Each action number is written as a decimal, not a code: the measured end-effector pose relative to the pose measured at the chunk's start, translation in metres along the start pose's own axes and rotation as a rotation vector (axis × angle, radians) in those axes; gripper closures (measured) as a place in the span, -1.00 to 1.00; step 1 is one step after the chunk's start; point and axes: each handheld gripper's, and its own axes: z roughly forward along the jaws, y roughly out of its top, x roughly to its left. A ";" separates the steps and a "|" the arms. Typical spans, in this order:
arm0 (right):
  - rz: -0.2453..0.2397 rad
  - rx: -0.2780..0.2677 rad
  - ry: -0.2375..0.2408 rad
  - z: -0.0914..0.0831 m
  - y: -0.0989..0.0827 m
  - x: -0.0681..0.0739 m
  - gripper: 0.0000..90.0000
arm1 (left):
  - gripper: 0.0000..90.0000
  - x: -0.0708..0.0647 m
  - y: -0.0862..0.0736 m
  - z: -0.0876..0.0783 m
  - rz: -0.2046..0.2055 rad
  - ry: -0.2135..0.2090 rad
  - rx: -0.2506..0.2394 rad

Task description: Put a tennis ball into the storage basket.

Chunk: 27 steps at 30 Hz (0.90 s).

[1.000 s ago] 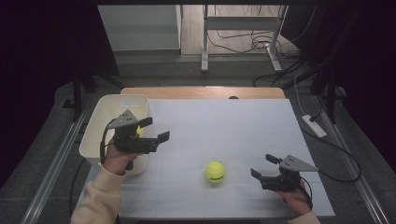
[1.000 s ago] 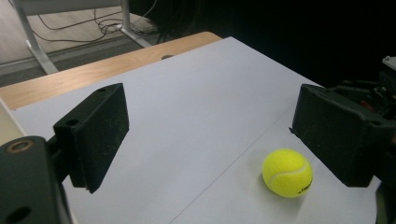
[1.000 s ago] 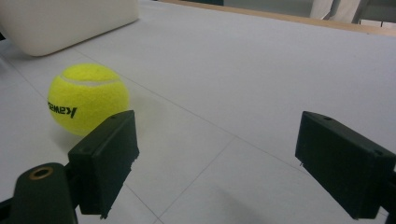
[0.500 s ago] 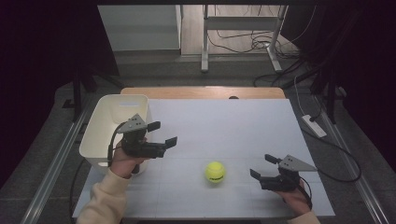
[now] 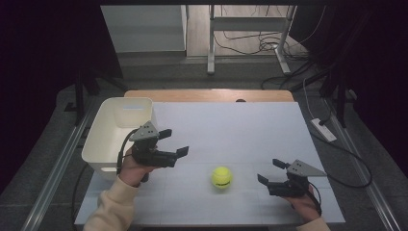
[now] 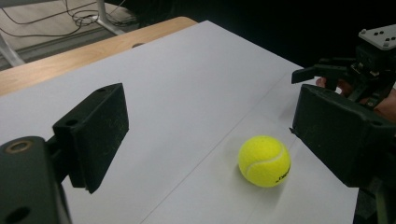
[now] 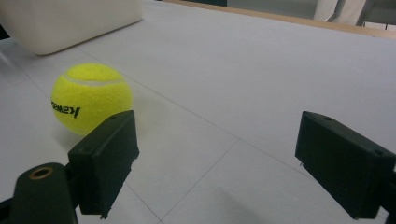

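we see a bright yellow-green tennis ball with a pale curved seam and small black lettering on its side. it lies on a white table sheet crossed by thin grey lines, and a strip of light brown wood shows along the far edge. the bin at the left is a plain cream white. our left gripper is matte black with a grey three-cornered plate on top, and our right gripper has the same black body and grey plate, dotted with small dark holes. the sleeve at the bottom left is a pale beige. the floor around is dull grey, with black cables across it.
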 end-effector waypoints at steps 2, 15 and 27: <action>0.000 0.001 0.000 0.000 0.000 0.000 -0.70 | -0.74 -0.001 0.000 0.001 0.004 -0.002 0.005; -0.006 0.004 0.001 -0.001 0.000 0.001 -0.70 | -0.75 -0.008 -0.004 0.014 0.016 -0.028 0.033; -0.008 0.004 -0.001 -0.001 0.000 0.002 -0.70 | -0.76 -0.017 -0.005 0.027 0.035 -0.053 0.061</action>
